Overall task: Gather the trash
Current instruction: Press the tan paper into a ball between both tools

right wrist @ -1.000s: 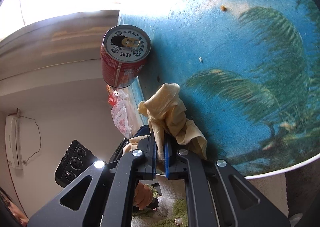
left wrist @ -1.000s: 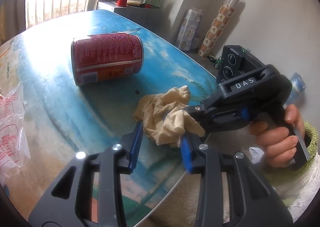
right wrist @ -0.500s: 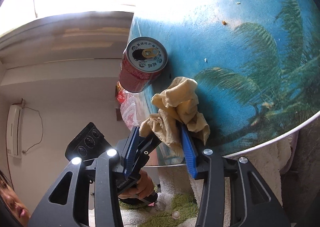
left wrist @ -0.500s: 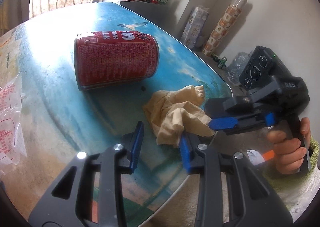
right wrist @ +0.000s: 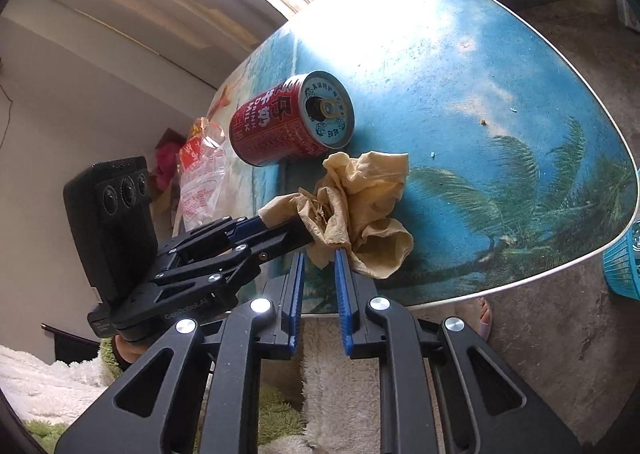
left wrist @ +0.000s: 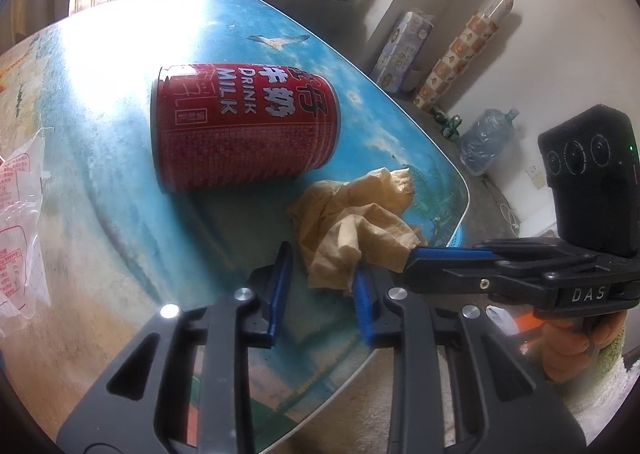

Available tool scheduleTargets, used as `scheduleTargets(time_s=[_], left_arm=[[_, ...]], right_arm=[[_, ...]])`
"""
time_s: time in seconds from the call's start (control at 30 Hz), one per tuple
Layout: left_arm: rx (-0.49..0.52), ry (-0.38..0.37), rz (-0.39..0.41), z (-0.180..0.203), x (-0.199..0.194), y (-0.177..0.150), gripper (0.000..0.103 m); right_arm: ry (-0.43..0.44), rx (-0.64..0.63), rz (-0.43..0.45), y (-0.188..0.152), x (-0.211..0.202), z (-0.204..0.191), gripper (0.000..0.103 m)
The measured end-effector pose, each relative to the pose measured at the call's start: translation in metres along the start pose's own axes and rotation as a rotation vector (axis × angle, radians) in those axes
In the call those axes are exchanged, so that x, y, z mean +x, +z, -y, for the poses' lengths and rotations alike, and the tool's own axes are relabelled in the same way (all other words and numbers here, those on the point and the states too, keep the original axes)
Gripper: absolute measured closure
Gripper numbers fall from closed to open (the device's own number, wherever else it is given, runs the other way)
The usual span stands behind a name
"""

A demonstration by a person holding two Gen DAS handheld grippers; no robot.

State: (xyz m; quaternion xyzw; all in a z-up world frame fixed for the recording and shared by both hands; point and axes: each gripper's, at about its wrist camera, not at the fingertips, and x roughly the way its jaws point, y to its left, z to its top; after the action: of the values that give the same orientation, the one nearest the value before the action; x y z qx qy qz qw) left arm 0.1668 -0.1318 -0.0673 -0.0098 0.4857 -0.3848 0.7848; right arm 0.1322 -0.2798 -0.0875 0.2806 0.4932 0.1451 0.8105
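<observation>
A crumpled tan paper napkin [left wrist: 356,222] lies near the edge of the blue beach-print table [left wrist: 120,102]; it also shows in the right wrist view [right wrist: 360,210]. A red milk-drink can [left wrist: 240,134] lies on its side behind it, also in the right wrist view [right wrist: 288,118]. My left gripper [left wrist: 320,274] is open, its jaws at the napkin's near edge. My right gripper [right wrist: 320,266] is open, its tips touching the napkin's lower edge without clamping it. Each gripper shows in the other's view, the right [left wrist: 412,258] and the left [right wrist: 280,226].
A clear plastic wrapper with red print [left wrist: 20,222] lies at the table's left; it also shows in the right wrist view [right wrist: 200,174]. A blue basket [right wrist: 624,266] stands on the floor at right. A water jug [left wrist: 484,138] and paper rolls stand by the wall. A white rug lies below.
My right gripper has let go of the napkin and opened, drawing back to the table edge. My left gripper has moved closer to the napkin and the can.
</observation>
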Motion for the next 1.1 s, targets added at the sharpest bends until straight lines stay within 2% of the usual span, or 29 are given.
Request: scheduleTargets(time_s=[0.13, 0.4, 0.57, 0.7, 0.87, 1.03, 1.1], left_arm=[[0.001, -0.001, 0.000, 0.001, 0.000, -0.001, 0.077], [0.036, 0.003, 0.005, 0.003, -0.002, -0.003, 0.077], [0.006, -0.048, -0.010, -0.003, -0.004, -0.002, 0.074], [-0.073, -0.104, -0.013, -0.013, -0.003, 0.003, 0.067], [-0.154, -0.129, -0.021, -0.019, 0.001, 0.009, 0.066], [-0.155, -0.092, -0.016, -0.012, 0.003, 0.011, 0.069], [-0.162, -0.093, -0.024, -0.012, 0.005, 0.011, 0.078]], right_arm=[[-0.080, -0.028, 0.008, 0.007, 0.010, 0.002, 0.092], [-0.104, -0.011, 0.017, 0.023, 0.029, 0.002, 0.092], [-0.079, 0.008, 0.009, 0.024, 0.030, 0.005, 0.092], [-0.039, 0.035, 0.005, 0.020, 0.023, 0.016, 0.093], [-0.013, 0.049, 0.004, 0.018, 0.022, 0.019, 0.093], [0.008, 0.052, 0.009, 0.017, 0.019, 0.023, 0.093], [0.016, 0.053, 0.011, 0.015, 0.018, 0.025, 0.093]])
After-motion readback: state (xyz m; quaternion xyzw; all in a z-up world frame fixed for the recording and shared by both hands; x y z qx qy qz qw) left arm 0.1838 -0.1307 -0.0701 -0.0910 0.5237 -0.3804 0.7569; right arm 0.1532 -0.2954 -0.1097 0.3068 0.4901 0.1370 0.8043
